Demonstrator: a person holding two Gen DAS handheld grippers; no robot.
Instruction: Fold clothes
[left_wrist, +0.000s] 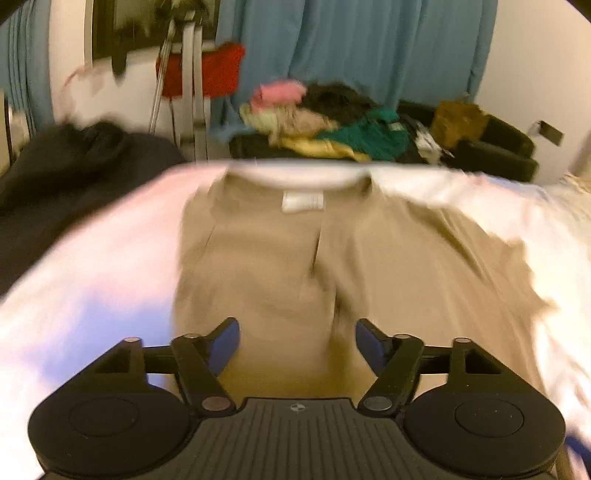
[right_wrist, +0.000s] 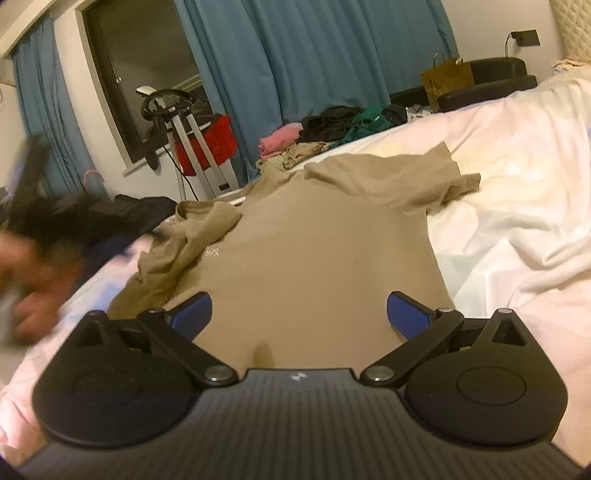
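Observation:
A tan T-shirt (left_wrist: 280, 258) lies spread on a white bed sheet (left_wrist: 96, 258), its collar and white neck label (left_wrist: 302, 202) toward the far edge. My left gripper (left_wrist: 297, 341) is open and empty just above the shirt's near part; that view is blurred. In the right wrist view the same shirt (right_wrist: 317, 251) lies flat with one sleeve bunched at the left (right_wrist: 192, 232). My right gripper (right_wrist: 299, 314) is open and empty over the shirt's near hem. The left gripper and hand show as a blur at the far left (right_wrist: 33, 221).
A pile of mixed clothes (left_wrist: 325, 118) (right_wrist: 325, 133) lies beyond the bed, in front of blue curtains (right_wrist: 314, 55). A dark garment (left_wrist: 74, 166) lies at the bed's far left. An exercise machine (right_wrist: 177, 122) with a red item stands by the window. A black chair with a paper bag (right_wrist: 448, 83) is at the right.

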